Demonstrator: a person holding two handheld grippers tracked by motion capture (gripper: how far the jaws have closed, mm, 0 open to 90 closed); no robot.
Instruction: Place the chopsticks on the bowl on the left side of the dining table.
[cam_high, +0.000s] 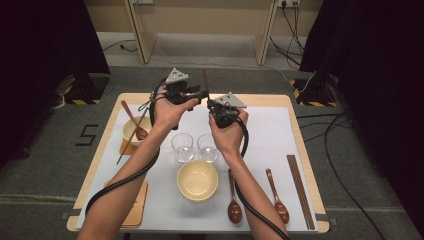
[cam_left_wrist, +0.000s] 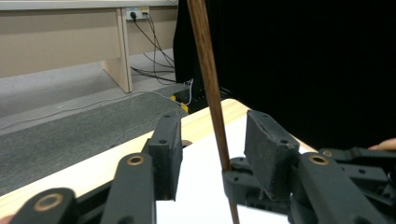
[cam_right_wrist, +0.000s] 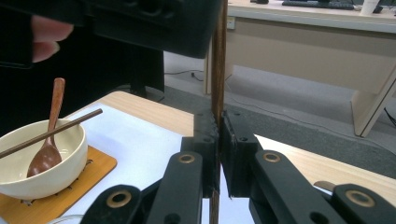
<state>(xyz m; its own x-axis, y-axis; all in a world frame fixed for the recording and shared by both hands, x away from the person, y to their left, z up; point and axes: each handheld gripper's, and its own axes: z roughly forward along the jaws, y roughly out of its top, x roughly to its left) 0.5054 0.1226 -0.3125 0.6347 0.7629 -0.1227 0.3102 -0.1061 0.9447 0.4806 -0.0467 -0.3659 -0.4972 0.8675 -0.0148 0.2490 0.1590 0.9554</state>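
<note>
My right gripper (cam_right_wrist: 218, 117) is shut on a brown wooden chopstick (cam_right_wrist: 218, 60) and holds it upright above the far middle of the table. The same chopstick (cam_left_wrist: 210, 84) rises between the two pads of my left gripper (cam_left_wrist: 212, 120). Those pads stand apart on either side of it, the right one the nearer, and neither presses on it. In the high view the left gripper (cam_high: 202, 95) and the right gripper (cam_high: 214, 106) meet tip to tip above the white mat (cam_high: 265, 130).
A cream bowl (cam_high: 131, 127) on a wooden coaster at the left holds a brown spoon (cam_right_wrist: 46, 149) with a second chopstick (cam_right_wrist: 56, 130) across its rim. Two glasses (cam_high: 182, 147), another bowl (cam_high: 197, 180), two spoons (cam_high: 234, 202) and a chopstick pair (cam_high: 300, 190) lie nearer.
</note>
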